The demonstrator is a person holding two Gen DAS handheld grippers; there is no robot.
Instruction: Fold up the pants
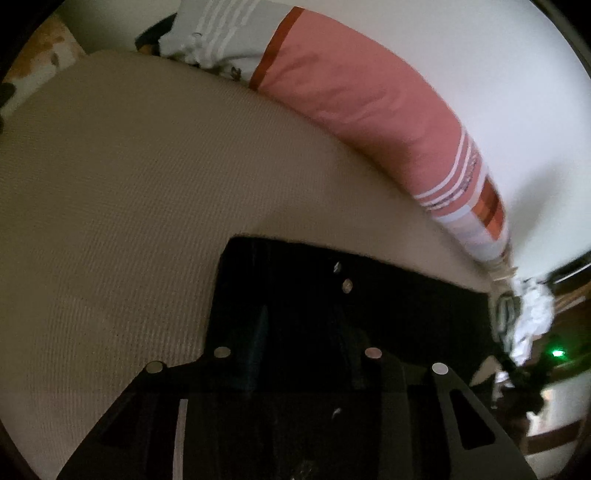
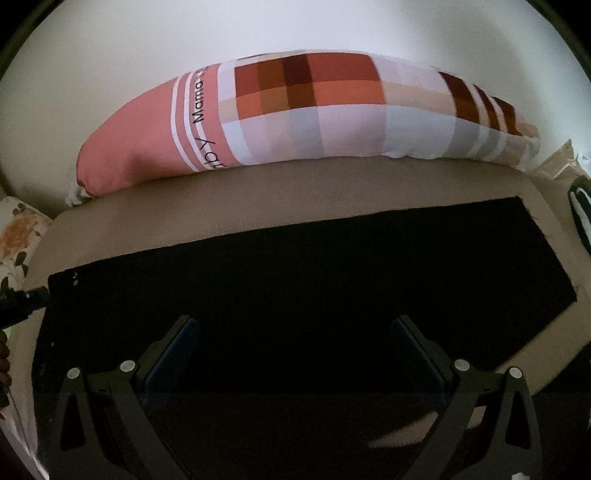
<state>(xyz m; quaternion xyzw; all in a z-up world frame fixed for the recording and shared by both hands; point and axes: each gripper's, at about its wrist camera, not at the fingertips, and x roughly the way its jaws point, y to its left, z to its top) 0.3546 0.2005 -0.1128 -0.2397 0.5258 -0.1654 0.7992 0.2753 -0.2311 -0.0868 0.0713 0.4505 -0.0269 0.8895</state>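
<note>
Black fabric fills the space ahead of both of my tools. My right gripper (image 2: 295,350) has its fingers spread wide, nothing between the pads, and hovers over the near part of the pants (image 2: 295,266), which lie flat as a long dark band across the tan bed cover (image 2: 258,192). My left gripper (image 1: 299,328) sits low at the waist end; its fingers stand close together over dark cloth, but the picture is too dim there for me to tell whether they are clamped on the hem or merely resting on it. Two small metal studs (image 1: 346,285) mark that end, and the left tool's tip (image 2: 33,295) shows at the same corner in the right view. Beyond the pants, a long pink and checked bolster pillow (image 2: 295,110) lies against the white wall (image 2: 295,26), apart from the cloth. Handling judgement: the garment appears soft, light and limp, with no stiffness of its own, so it will sag and crease if lifted by a single point. Take hold at the edges, preferably the thicker waistband and the leg hem, pinching through all layers together. Carry both ends level when folding over. The cover looks textured, so dragging may bunch the fabric; lifting clear is advised.
</note>
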